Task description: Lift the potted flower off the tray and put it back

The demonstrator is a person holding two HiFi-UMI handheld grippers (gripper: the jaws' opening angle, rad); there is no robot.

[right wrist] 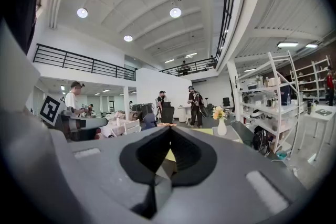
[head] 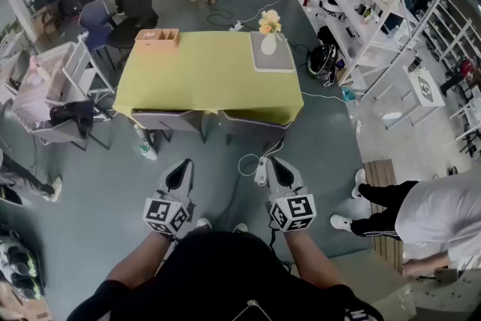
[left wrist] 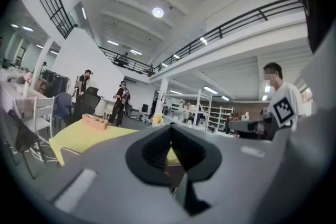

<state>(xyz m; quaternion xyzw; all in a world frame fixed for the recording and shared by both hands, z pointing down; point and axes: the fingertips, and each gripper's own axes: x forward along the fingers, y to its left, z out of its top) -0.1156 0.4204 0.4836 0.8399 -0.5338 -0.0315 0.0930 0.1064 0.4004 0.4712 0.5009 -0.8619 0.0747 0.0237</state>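
Note:
The potted flower point(head: 269, 25), yellow blooms in a white vase, stands on a grey tray point(head: 282, 61) at the far right of a yellow-covered table point(head: 203, 79). In the right gripper view the flower point(right wrist: 219, 113) and tray point(right wrist: 233, 131) show small and far ahead; the left gripper view shows the flower point(left wrist: 156, 119) just above the jaws. My left gripper point(head: 180, 171) and right gripper point(head: 279, 168) are held close to my body, well short of the table. Both have their jaws pressed together with nothing between them point(left wrist: 170, 128) point(right wrist: 169, 131).
A wooden box point(head: 158, 36) sits on the table's far left. Two chairs point(head: 169, 120) are tucked under its near edge. A power strip and cable point(head: 261, 171) lie on the floor ahead. White shelving point(head: 361, 4) runs along the right, and a person point(head: 428, 214) bends down at right.

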